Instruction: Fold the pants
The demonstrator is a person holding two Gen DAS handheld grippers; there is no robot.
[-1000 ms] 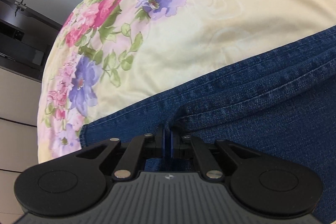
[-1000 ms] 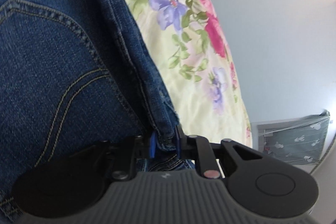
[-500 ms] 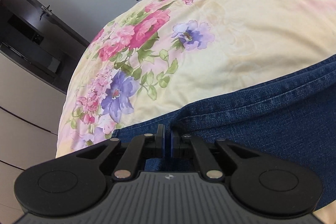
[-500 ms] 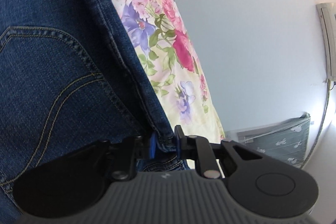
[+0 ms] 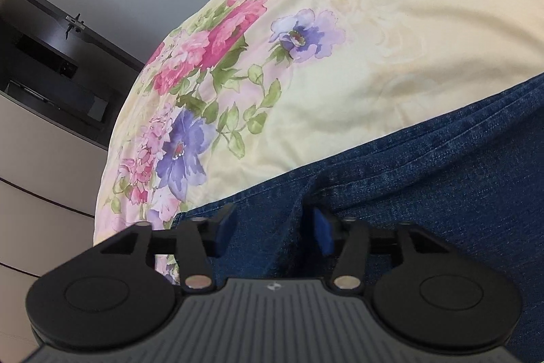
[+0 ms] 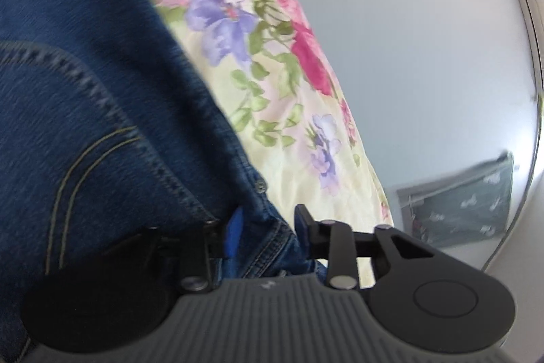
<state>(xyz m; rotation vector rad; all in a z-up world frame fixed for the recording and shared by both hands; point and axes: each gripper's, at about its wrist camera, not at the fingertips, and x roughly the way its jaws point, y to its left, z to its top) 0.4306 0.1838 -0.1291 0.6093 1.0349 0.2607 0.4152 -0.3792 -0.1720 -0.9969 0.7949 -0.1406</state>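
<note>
Dark blue denim pants (image 5: 425, 193) are lying on the bed's cream floral bedspread (image 5: 340, 63), and both your grips are coming off them. A second ago each gripper was clamped on a denim edge. Now the left gripper (image 5: 274, 227) is opening wide, its blue-padded fingers (image 5: 224, 227) standing clear on either side of a raised denim crease, pressing nothing. The right gripper (image 6: 268, 228) is opening too, about halfway, with the seamed pants edge sitting loose between its fingers (image 6: 234, 233) beside the stitched back pocket (image 6: 68, 138). You're looking at a release, so this fold is probably placed. Next I'd expect you to be backing both grippers out without dragging the cloth, then picking the next fold line. How many folds remain isn't visible.
</note>
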